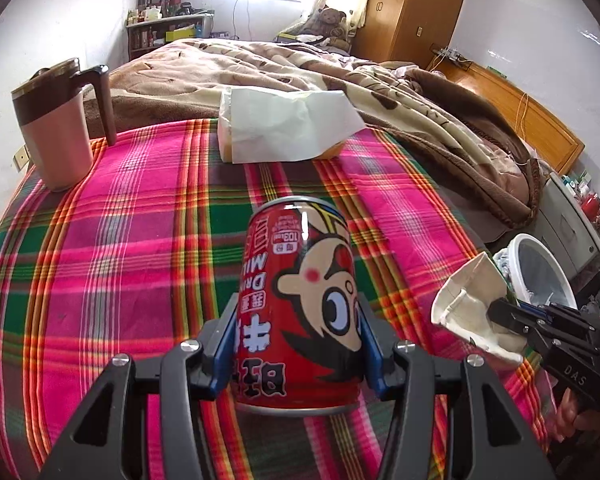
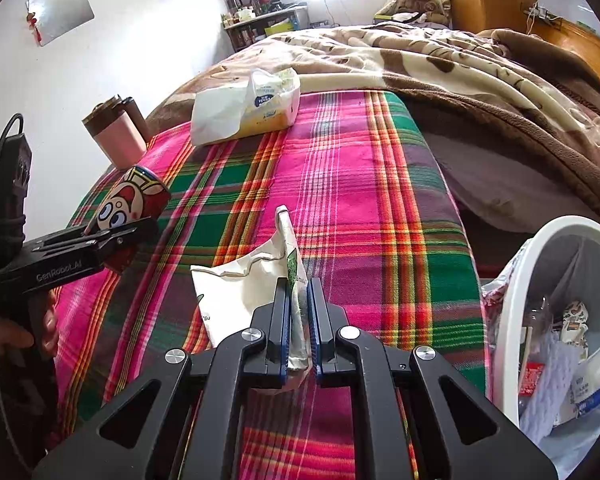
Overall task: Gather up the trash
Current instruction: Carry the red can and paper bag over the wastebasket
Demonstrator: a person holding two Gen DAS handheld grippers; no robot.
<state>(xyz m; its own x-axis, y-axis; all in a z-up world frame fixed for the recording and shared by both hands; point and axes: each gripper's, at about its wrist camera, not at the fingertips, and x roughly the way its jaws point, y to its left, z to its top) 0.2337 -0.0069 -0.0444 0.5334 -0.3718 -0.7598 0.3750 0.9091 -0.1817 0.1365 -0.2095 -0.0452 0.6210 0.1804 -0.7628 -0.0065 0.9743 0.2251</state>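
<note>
Left gripper (image 1: 298, 344) fingers clamped on red milk-drink can (image 1: 300, 300), frame centre, over plaid cloth (image 1: 140, 240). Right gripper (image 2: 299, 320) fingers pinched shut on crumpled paper wrapper (image 2: 256, 280); white trash bin (image 2: 516, 300) lower right.

Black plastic left gripper (image 1: 296, 344) and right gripper (image 2: 299, 332): blue pads, silver screws. "GenRoboLAI" lettering on left body, black cable looped behind; "DAS" on right.
</note>
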